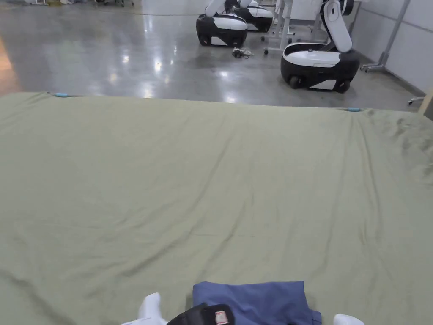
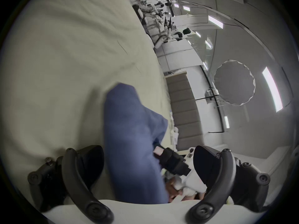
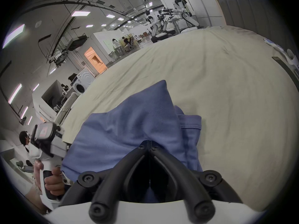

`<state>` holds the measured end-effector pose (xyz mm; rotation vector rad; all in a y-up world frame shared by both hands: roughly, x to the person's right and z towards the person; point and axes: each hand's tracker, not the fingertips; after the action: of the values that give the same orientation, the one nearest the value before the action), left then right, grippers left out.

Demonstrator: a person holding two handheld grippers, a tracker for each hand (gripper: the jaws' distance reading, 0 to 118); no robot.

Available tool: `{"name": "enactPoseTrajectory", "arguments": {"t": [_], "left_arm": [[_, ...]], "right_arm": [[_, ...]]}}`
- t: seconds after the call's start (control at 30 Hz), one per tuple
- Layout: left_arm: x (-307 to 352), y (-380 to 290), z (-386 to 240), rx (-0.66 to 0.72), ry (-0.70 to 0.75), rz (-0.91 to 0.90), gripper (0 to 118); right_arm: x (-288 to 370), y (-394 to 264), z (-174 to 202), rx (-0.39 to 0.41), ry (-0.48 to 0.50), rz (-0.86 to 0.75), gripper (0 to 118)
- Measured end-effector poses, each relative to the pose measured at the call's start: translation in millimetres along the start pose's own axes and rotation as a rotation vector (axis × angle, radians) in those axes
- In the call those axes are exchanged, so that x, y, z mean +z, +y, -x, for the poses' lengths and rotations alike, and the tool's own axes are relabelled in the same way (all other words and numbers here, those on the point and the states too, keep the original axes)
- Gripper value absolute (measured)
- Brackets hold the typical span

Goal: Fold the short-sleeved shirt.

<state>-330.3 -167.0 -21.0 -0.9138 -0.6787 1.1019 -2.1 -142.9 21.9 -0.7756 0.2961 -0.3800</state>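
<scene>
The blue short-sleeved shirt [image 1: 253, 301] lies folded into a small stack at the near edge of the green-covered table [image 1: 211, 177]. In the right gripper view my right gripper [image 3: 149, 143] is shut, its tips pinching a bunched fold of the shirt [image 3: 129, 127], and a hemmed layer sticks out to the right. In the left gripper view my left gripper [image 2: 148, 161] is wide open, with a blurred strip of the shirt [image 2: 129, 138] running between its jaws, neither jaw pressing on it. Beyond that strip are the other gripper [image 2: 173, 162] and a hand [image 2: 173, 190].
The green sheet [image 1: 211, 177] spreads wide and wrinkled beyond the shirt, clipped at its far edge by blue clips [image 1: 61, 95]. Wheeled black-and-white robots [image 1: 319, 63] stand on the shiny floor behind the table. A grey panel [image 2: 184, 111] stands beside the table.
</scene>
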Motion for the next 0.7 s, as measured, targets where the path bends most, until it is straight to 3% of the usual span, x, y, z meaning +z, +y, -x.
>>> {"name": "enactPoseTrajectory", "arguments": {"t": [0.03, 0.07, 0.1, 0.13, 0.17, 0.2, 0.33, 0.5, 0.7], "left_arm": [[-14, -1, 3, 0.053, -0.031, 0.036, 68], [-25, -1, 3, 0.061, 0.002, 0.064, 17], [-31, -1, 4, 0.019, 0.168, 0.066, 17], [-34, -2, 7, -0.012, 0.240, 0.065, 17], [-22, 3, 17, -0.009, 0.134, 0.077, 17], [-10, 8, 13, 0.012, 0.117, 0.071, 17], [47, 34, 5, -0.160, 0.225, 0.045, 17], [186, 93, 7, -0.292, 0.401, -0.073, 17], [352, 180, 52, -0.368, 0.895, -0.120, 17]], "right_arm": [[0, -1, -2, -0.014, 0.014, -0.007, 1], [1, -1, -5, -0.032, 0.030, -0.014, 1], [3, 0, -6, -0.047, 0.039, -0.019, 1], [5, 0, -7, -0.053, 0.038, -0.022, 1], [8, 0, -6, -0.058, 0.041, -0.025, 1], [12, 0, -4, -0.058, 0.042, -0.032, 1], [31, -1, 14, 0.003, 0.057, -0.073, 1], [46, -5, 42, 0.033, 0.053, -0.056, 1], [39, -16, 62, 0.057, 0.037, -0.026, 0]]}}
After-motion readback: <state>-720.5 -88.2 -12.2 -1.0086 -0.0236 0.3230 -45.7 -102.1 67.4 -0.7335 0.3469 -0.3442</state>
